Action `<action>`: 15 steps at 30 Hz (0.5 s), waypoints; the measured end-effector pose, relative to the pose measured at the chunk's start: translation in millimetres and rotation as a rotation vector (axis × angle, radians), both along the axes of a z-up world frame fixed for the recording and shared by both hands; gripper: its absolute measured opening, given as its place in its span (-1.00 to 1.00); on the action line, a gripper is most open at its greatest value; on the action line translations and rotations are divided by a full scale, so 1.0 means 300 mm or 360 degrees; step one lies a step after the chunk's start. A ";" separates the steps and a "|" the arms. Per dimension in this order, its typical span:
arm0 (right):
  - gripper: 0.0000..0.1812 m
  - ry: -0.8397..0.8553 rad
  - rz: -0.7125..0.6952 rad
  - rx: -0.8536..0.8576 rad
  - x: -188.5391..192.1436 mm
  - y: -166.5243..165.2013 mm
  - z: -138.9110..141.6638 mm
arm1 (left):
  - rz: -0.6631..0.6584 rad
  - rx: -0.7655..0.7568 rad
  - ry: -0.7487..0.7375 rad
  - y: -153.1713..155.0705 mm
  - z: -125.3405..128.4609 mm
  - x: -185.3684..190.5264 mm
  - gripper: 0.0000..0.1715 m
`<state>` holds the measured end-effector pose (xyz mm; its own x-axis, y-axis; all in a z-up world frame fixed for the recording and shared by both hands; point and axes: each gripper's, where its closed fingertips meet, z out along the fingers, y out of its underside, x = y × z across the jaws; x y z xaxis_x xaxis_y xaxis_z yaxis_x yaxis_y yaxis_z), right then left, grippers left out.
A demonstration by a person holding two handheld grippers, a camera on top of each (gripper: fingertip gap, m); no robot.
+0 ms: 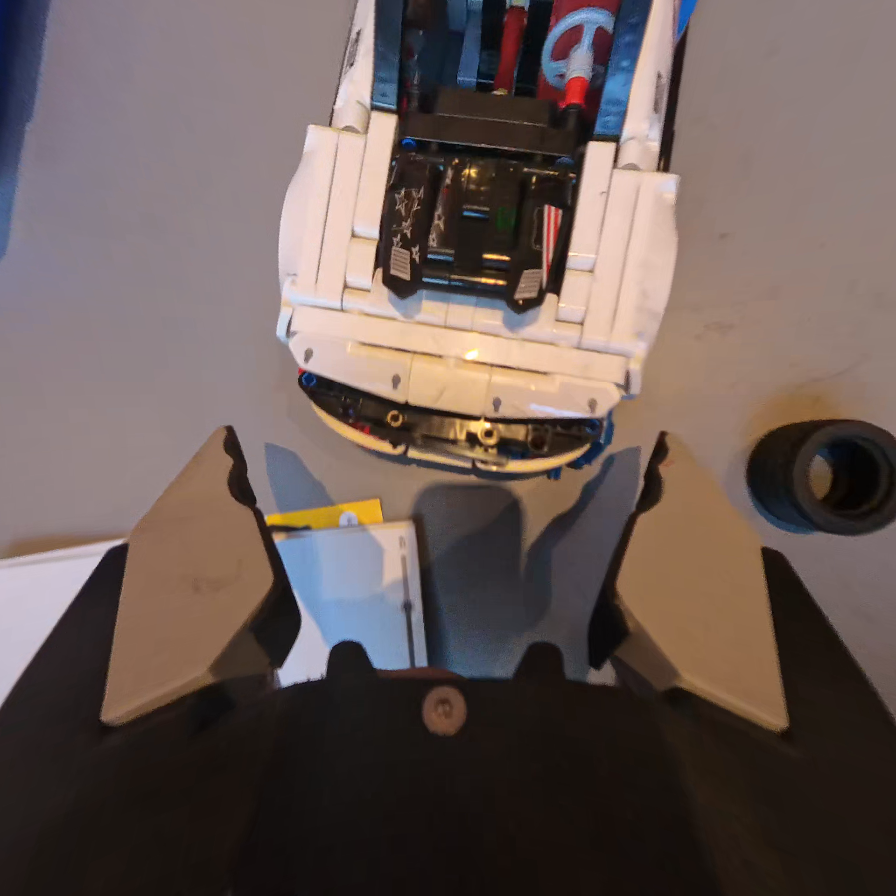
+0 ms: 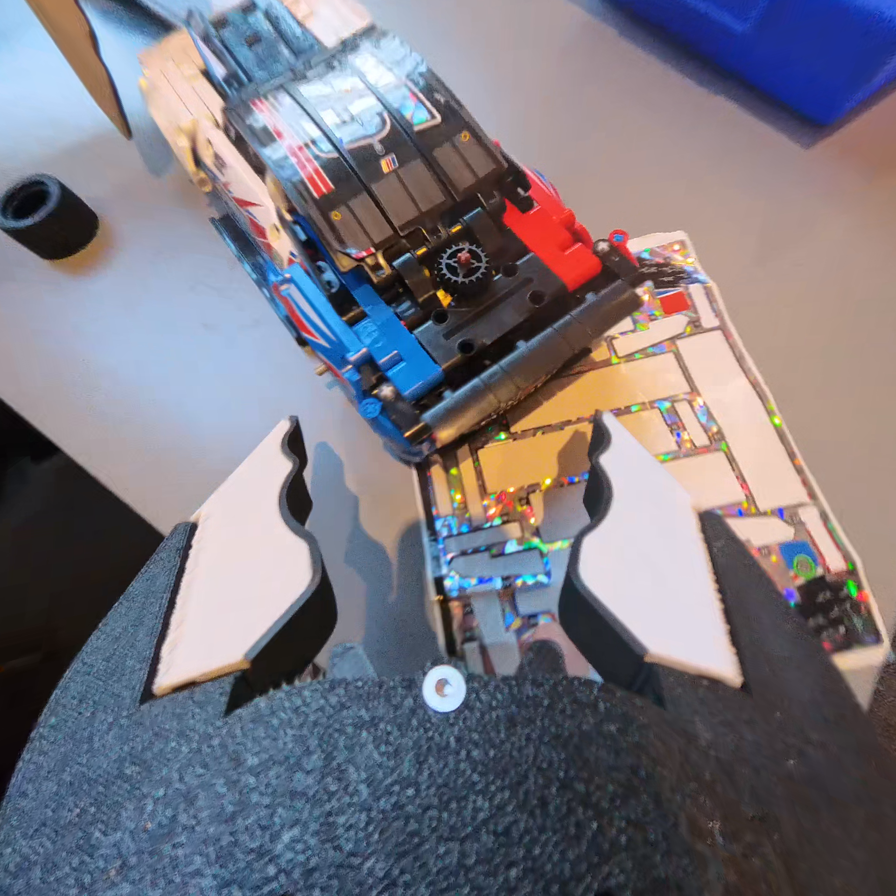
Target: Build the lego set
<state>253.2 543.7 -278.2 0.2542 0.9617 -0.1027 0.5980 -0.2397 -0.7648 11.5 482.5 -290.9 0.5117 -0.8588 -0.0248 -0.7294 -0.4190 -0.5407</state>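
A white lego car [image 1: 475,271] with a black hood and a grey steering wheel lies on the grey table, nose toward my left gripper [image 1: 446,451]. That gripper is open and empty, just short of the car's nose. In the right wrist view the car's rear [image 2: 436,271] shows black panels, a blue part, a red part and a small black gear. My right gripper [image 2: 446,431] is open and empty, just behind the car's rear edge, above a shiny sticker sheet [image 2: 679,436]. A loose black tyre [image 1: 824,477] lies right of the car's nose; it also shows in the right wrist view [image 2: 48,218].
A white booklet with a yellow corner [image 1: 349,572] lies under my left gripper. A blue object [image 2: 776,48] sits at the far right. The other gripper's finger [image 2: 82,63] shows at the top left. The table's edge [image 2: 72,451] runs at the left, dark beyond it.
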 end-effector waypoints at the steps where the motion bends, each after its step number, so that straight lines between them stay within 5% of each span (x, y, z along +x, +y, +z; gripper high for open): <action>1: 0.29 -0.0038 0.0033 -0.0002 -0.013 0.011 -0.021 | -0.0019 -0.0027 0.0001 0.004 -0.017 0.010 0.82; 5: 0.22 -0.0124 0.0135 -0.0020 -0.047 0.040 -0.077 | -0.0080 -0.0095 0.0025 0.019 -0.083 0.042 0.81; 7: 0.11 -0.0106 0.0200 -0.0044 -0.066 0.029 -0.070 | -0.0138 -0.0074 0.0003 0.021 -0.072 0.066 0.67; 15: 0.13 -0.0161 0.0120 0.0071 -0.074 0.051 -0.079 | -0.0080 -0.0075 0.0006 0.021 -0.066 0.081 0.64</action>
<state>231.1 558.9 -301.8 0.1877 0.9815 -0.0367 0.6877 -0.1580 -0.7086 35.8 488.9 -310.6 0.4680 -0.8836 0.0141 -0.7522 -0.4067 -0.5185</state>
